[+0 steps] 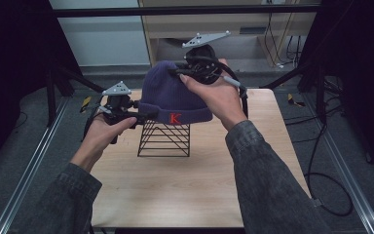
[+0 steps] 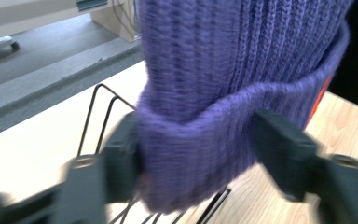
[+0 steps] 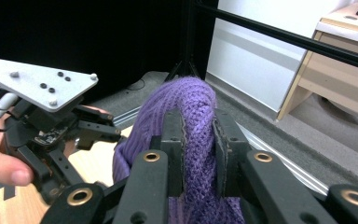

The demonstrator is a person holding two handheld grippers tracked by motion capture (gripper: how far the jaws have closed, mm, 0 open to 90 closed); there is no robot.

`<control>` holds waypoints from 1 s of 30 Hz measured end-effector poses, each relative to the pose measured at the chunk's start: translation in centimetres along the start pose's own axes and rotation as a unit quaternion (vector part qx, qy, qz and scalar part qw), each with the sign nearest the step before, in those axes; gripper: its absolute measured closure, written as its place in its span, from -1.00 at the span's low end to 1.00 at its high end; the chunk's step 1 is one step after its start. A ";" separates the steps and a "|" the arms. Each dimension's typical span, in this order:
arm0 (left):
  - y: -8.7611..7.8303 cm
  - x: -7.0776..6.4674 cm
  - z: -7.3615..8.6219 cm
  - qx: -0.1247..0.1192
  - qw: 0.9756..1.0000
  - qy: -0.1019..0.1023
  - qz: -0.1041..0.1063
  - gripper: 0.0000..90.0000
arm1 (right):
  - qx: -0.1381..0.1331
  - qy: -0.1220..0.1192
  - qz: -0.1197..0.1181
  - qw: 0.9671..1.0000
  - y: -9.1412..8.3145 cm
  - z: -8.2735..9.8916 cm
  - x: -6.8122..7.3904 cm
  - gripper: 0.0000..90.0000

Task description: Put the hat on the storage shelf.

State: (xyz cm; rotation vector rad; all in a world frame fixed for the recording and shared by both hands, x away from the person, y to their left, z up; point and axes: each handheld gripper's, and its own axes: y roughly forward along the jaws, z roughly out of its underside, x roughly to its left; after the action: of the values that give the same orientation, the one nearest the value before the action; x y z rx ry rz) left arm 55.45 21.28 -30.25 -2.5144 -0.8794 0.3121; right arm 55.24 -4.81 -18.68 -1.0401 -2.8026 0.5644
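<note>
A purple ribbed knit beanie with a red K [image 1: 175, 95] sits over a black wire stand [image 1: 164, 139] on the pale wooden table [image 1: 199, 185]. The right gripper [image 3: 199, 140] pinches its crown; the left gripper [image 2: 196, 154] clamps its folded cuff. Likely mid-placement or lift-off; next needs both moving together.

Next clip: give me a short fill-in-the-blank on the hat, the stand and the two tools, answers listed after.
1. The knitted beanie is coloured ____.
2. The red letter on its folded cuff is ____.
3. The beanie sits over a black ____ stand on the wooden table.
4. The right tool pinches the beanie's crown, while the left tool closes on its ____.

Missing words: purple; K; wire; cuff
</note>
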 end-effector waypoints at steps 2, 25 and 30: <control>-0.1 -0.1 0.0 0.004 1.000 0.010 -0.011 0.19 | 0.001 0.000 0.002 1.000 0.1 0.1 -0.1 0.70; -2.9 1.2 0.5 -0.008 0.997 -0.014 -0.077 0.56 | 0.025 0.023 0.019 0.999 4.2 0.8 -1.7 0.68; -2.6 1.5 1.2 0.000 0.997 -0.021 -0.078 0.56 | 0.034 0.029 0.020 0.999 4.9 1.5 -1.9 0.67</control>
State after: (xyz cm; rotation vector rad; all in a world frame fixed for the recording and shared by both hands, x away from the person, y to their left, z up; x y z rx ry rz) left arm 54.79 24.46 -30.08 -2.4301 -1.0844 0.3134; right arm 59.33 -3.05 -21.84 -1.0830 -2.6982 0.6203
